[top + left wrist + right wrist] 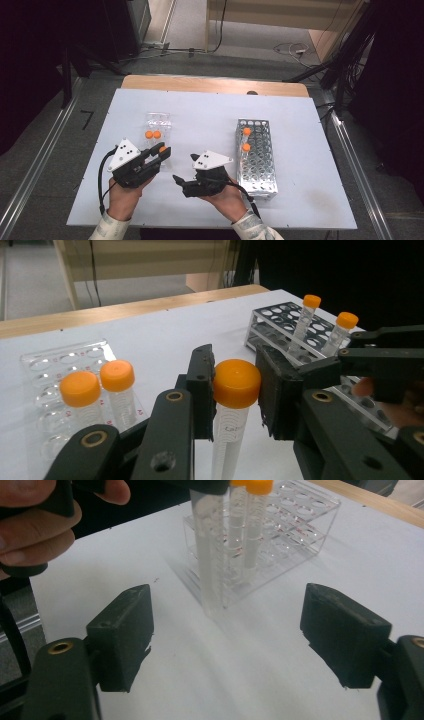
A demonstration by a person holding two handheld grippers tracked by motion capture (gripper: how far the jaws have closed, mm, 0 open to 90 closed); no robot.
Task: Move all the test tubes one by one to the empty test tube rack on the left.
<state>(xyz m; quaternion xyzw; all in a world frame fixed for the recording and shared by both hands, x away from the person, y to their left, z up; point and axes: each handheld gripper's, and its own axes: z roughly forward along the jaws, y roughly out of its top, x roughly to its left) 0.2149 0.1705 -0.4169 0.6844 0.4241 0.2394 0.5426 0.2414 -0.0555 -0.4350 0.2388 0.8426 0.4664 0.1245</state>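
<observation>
One orange-capped tube [235,390] clamped at cap by left gripper [235,385], held upright beside clear rack [158,122]. Right gripper [225,630] spread wide, nothing between jaws. Risk judged: cap-only grip; tube could be swung or dropped before metal rack [257,155] is reached.

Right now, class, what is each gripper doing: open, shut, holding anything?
Left gripper: shut on the orange-capped tube, gripped at its cap.
Right gripper: open, nothing between its jaws.

On the white surface [210,130] a metal rack [256,165] stands at the right and holds two orange-capped tubes [246,139]. Behind the surface, cables [292,49] lie on the floor.
</observation>
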